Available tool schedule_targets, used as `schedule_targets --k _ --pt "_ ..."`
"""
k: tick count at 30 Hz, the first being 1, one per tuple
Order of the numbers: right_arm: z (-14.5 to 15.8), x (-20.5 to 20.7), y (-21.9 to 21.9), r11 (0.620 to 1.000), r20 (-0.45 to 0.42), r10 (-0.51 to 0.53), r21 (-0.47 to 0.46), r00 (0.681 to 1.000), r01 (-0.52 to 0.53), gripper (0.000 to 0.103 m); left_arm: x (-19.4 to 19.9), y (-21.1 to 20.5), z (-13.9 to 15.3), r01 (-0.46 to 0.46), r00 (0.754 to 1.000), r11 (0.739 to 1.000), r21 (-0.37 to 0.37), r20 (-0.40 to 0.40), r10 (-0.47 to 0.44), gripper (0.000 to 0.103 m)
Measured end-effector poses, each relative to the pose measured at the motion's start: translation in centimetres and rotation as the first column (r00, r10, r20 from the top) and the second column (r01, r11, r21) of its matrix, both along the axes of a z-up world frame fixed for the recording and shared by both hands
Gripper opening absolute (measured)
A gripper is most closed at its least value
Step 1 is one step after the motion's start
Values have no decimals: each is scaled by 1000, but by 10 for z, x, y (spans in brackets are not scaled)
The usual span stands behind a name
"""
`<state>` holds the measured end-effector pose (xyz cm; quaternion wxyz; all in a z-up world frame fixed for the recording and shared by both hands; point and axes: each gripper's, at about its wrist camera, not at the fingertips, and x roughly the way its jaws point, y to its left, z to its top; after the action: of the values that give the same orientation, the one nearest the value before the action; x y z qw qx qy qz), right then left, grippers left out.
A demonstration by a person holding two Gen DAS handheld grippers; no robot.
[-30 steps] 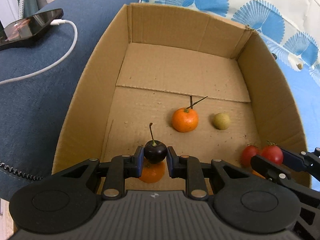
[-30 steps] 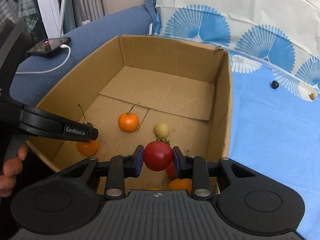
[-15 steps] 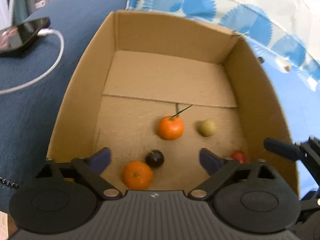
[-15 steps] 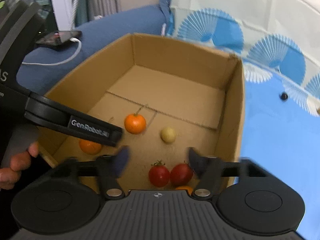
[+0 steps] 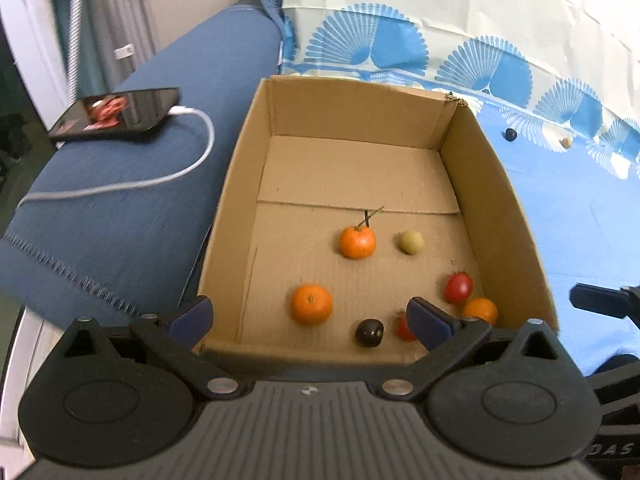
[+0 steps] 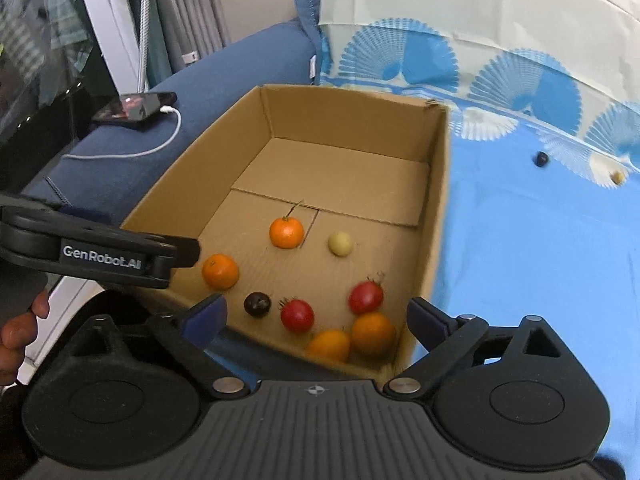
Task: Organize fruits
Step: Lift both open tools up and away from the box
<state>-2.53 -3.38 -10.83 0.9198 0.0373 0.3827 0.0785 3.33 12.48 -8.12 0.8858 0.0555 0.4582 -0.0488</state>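
Now "GenRobot.AI" reads on the left gripper [image 6: 100, 258]; both it and the right gripper [image 6: 316, 316] gape wide, holding nothing (fruit below): brown cardboard box [image 6: 352, 120] holds four oranges, two red tomatoes, one dark cherry [image 6: 257, 304], one yellowish fruit.

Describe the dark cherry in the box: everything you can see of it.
The dark cherry is small, round and near-black with a glossy skin; no stem shows from either view. It lies on the cardboard box floor near the front wall, free of both tongs, touching no other fruit. A bare orange sits to its left, a red tomato with a green calyx to its right. In the left wrist view it appears at.
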Motion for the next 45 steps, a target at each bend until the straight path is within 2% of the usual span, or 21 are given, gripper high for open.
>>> schedule_targets --k 6,11,23,33,45 --pt "21 -40 6 1000 61 -20 -17 998 21 100 -36 2 11 -5 1000 1000 6 6 5 103" --pt "34 -69 13 999 126 -27 -32 992 31 102 -65 -3 28 0 998 1000 6 67 0 103" --pt "54 -119 9 997 225 -72 6 972 72 102 -110 -14 60 22 985 1000 12 171 -23 103" --pt "64 -140 10 997 277 -77 3 958 79 102 -130 -12 71 21 976 1000 1 218 -21 103" --pt "63 -142 12 997 273 -79 8 959 80 102 -133 -7 73 18 974 1000 -4 226 -17 103"
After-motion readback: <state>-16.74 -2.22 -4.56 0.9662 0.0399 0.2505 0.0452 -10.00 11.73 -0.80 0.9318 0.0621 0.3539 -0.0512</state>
